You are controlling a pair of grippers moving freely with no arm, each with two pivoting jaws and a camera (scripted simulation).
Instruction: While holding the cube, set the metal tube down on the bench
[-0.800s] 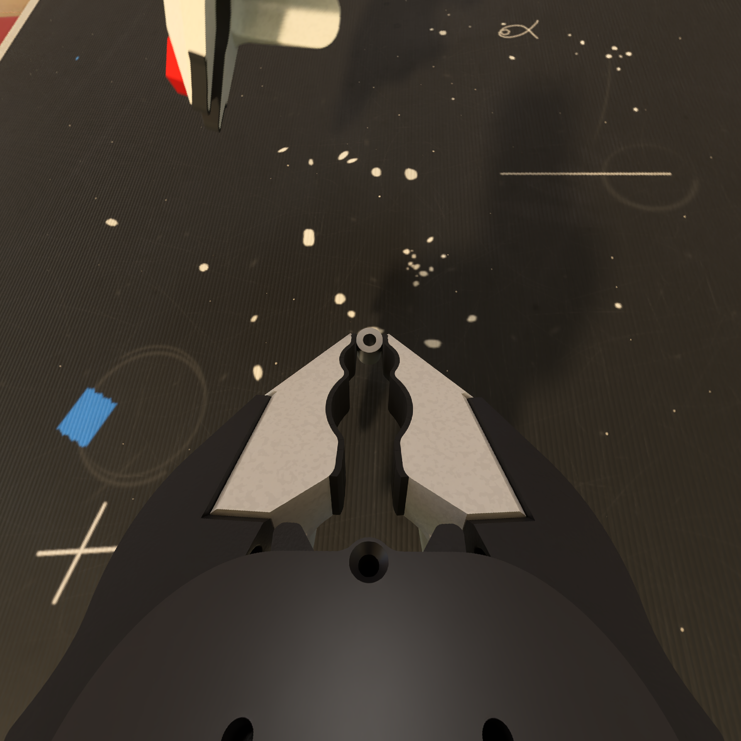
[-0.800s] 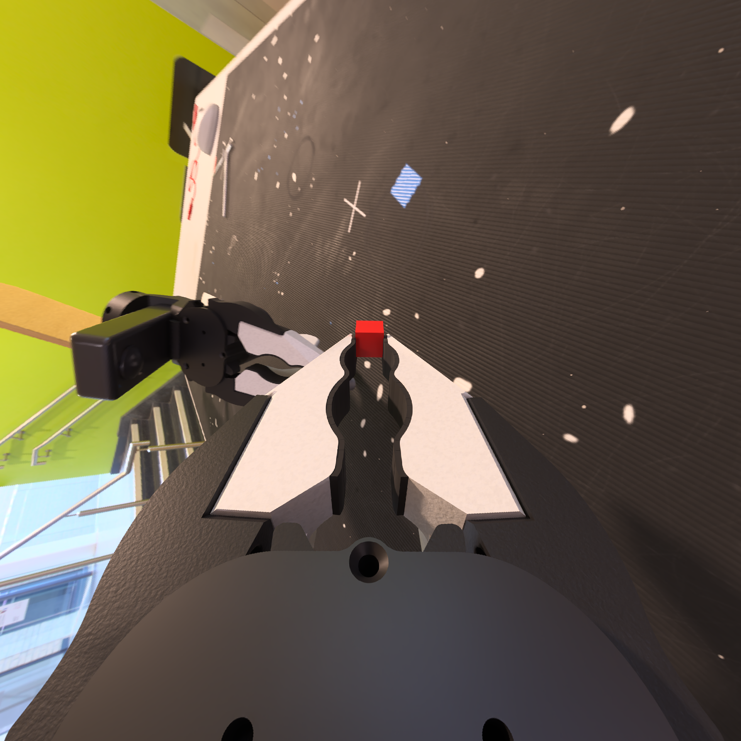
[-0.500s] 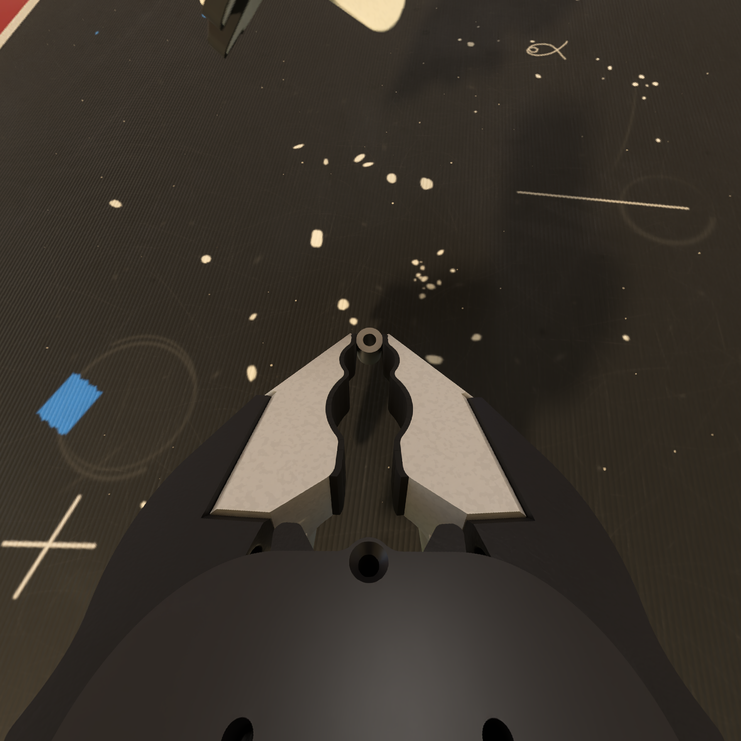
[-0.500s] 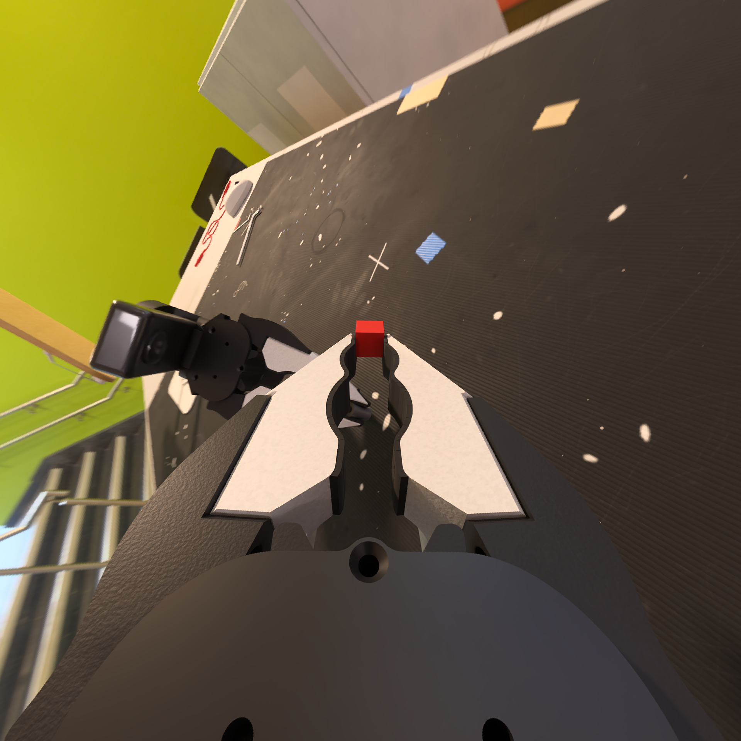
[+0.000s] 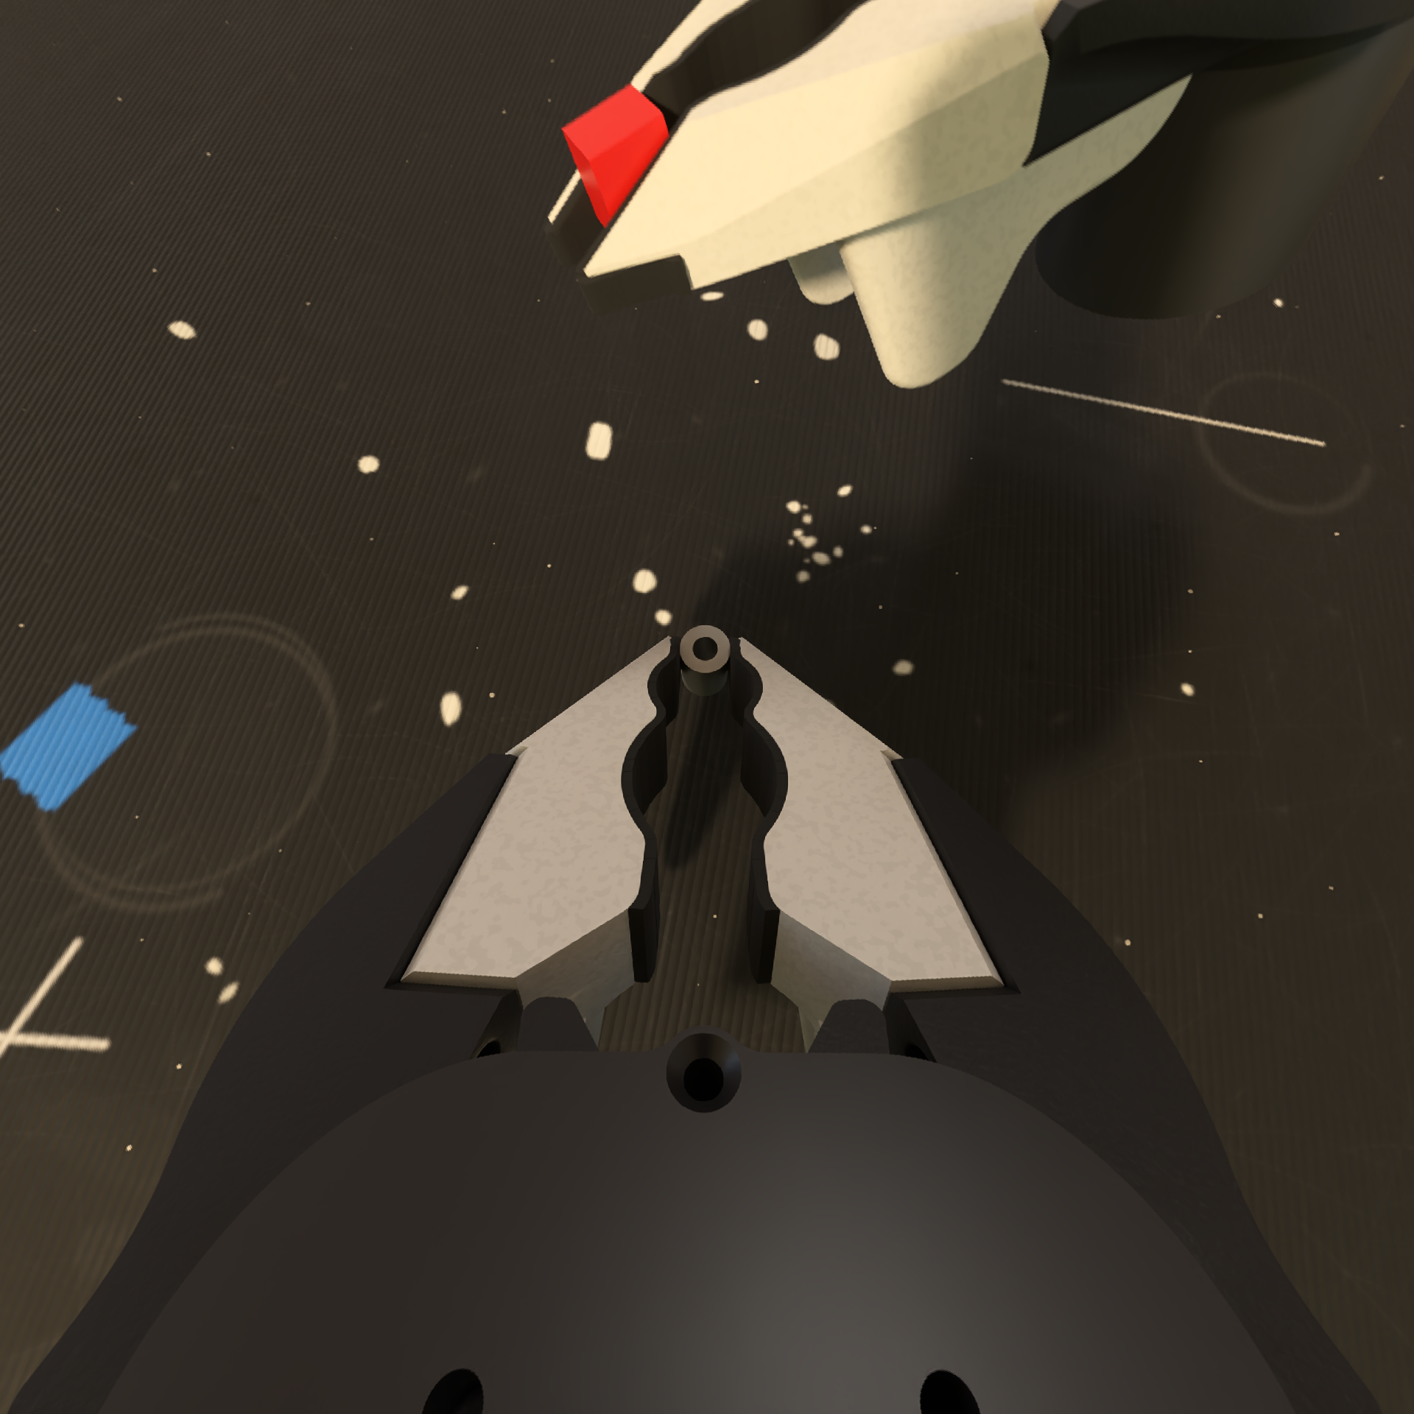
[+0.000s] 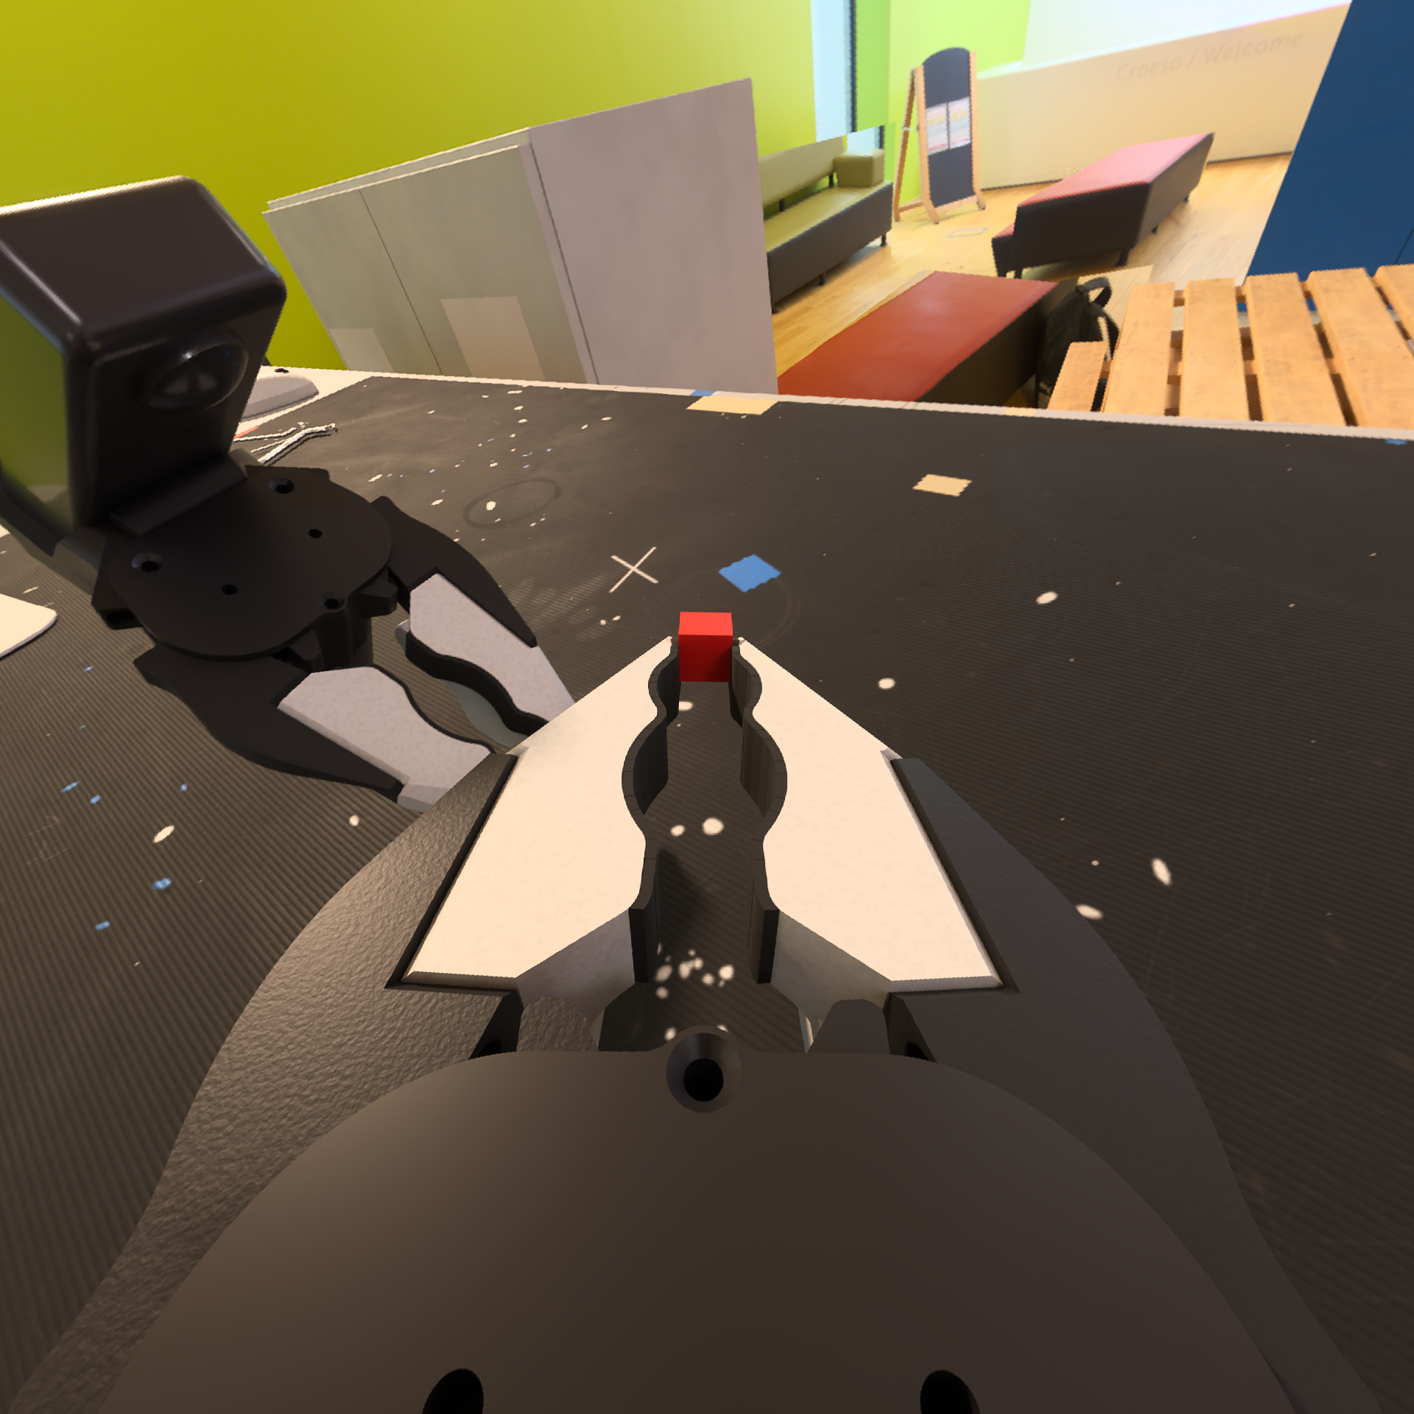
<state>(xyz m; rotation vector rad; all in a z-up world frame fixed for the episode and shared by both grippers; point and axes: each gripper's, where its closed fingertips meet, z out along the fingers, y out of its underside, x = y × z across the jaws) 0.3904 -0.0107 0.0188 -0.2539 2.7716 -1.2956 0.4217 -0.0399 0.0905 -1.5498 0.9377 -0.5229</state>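
My left gripper [image 5: 705, 664] is shut on the metal tube [image 5: 705, 650], a thin grey tube seen end-on at the fingertips, over the dark ribbed bench [image 5: 306, 382]. My right gripper [image 6: 705, 667] is shut on the small red cube [image 6: 705, 643] and holds it above the bench [image 6: 1071, 689]. In the left wrist view the right gripper [image 5: 593, 199] with the cube [image 5: 612, 145] hangs close at the upper right. In the right wrist view the left gripper [image 6: 513, 723] slopes down toward the bench at the left, its tips hidden behind my right finger.
A blue tape patch [image 5: 65, 746] lies to the left, also ahead of the cube in the right wrist view [image 6: 748, 572]. A white cross [image 6: 633, 568] and a tan patch [image 6: 943, 484] mark the mat. The bench's far edge [image 6: 995, 405] runs before a white cabinet [image 6: 574, 252].
The right gripper with the cube left the upper left of the left wrist view and came back close at the upper right. The right wrist view rolled upright. The tube stays gripped.
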